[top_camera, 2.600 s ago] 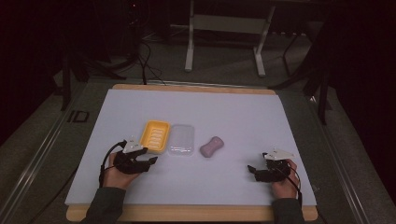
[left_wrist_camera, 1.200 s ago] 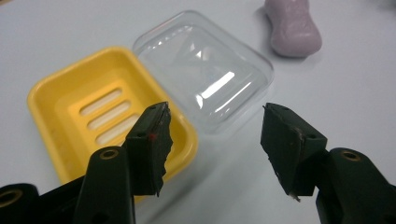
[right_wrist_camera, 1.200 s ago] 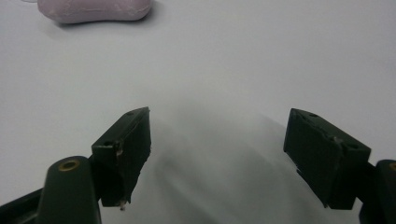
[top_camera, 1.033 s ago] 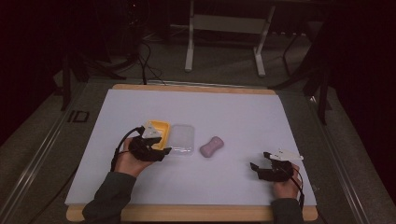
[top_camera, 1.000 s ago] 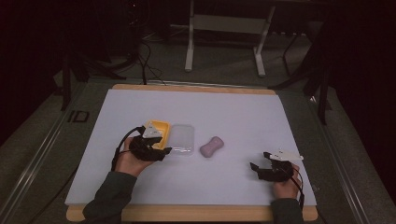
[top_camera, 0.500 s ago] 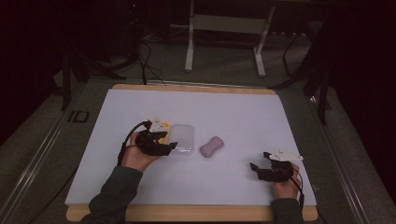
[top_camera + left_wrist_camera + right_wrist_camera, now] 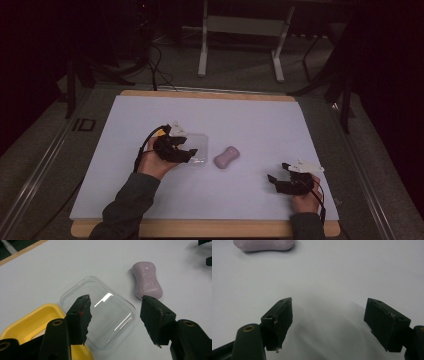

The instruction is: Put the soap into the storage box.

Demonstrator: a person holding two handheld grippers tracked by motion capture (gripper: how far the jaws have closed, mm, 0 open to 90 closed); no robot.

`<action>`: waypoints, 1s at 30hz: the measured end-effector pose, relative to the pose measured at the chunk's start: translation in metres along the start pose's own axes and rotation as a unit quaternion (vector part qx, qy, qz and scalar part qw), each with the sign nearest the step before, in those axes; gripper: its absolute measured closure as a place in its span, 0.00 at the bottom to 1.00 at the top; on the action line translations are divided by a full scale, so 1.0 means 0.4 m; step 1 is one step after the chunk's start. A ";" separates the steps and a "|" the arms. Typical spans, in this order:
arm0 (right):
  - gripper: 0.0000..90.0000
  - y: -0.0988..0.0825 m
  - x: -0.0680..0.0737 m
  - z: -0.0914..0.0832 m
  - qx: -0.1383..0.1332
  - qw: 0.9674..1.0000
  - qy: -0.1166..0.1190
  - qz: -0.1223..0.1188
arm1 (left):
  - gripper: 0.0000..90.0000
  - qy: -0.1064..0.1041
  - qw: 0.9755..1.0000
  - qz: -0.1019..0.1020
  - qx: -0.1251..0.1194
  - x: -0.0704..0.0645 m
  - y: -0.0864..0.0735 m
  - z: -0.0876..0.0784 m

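Left hand-held gripper (image 7: 113, 315): jaws spread over clear lid (image 7: 100, 315), centre frame. Soap (image 7: 147, 280) upper right, long axis pointing away. Right hand-held gripper (image 7: 328, 323): spread, empty.

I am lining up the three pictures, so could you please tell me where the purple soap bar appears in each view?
High view: the soap bar lies mid-table, right of the clear lid.
Left gripper view: upper right, beyond the same lid.
Right gripper view: top left edge, partly cut off.
Shared landmark: the white table sheet.
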State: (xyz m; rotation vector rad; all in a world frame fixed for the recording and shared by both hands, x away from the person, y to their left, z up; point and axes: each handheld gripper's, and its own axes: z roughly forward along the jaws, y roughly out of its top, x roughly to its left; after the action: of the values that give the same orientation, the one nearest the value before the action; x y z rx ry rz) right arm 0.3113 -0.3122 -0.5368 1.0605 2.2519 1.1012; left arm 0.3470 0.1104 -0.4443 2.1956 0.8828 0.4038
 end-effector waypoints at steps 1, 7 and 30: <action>0.25 0.000 0.000 0.000 0.000 1.000 0.000 0.000 | 0.47 -0.001 1.000 0.001 0.000 0.000 0.002 0.001; 0.25 0.000 0.000 0.000 0.001 1.000 0.000 0.000 | 0.46 -0.003 1.000 0.006 0.003 -0.004 0.018 0.009; 0.24 0.001 0.004 0.002 0.006 1.000 -0.001 -0.007 | 0.46 -0.015 0.999 0.029 0.016 -0.028 0.066 0.048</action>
State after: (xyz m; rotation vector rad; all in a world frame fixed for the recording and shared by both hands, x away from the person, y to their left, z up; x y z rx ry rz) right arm 0.3110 -0.3103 -0.5372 1.0490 2.2644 1.0809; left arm 0.3614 0.0794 -0.4386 2.2560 0.8160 0.3845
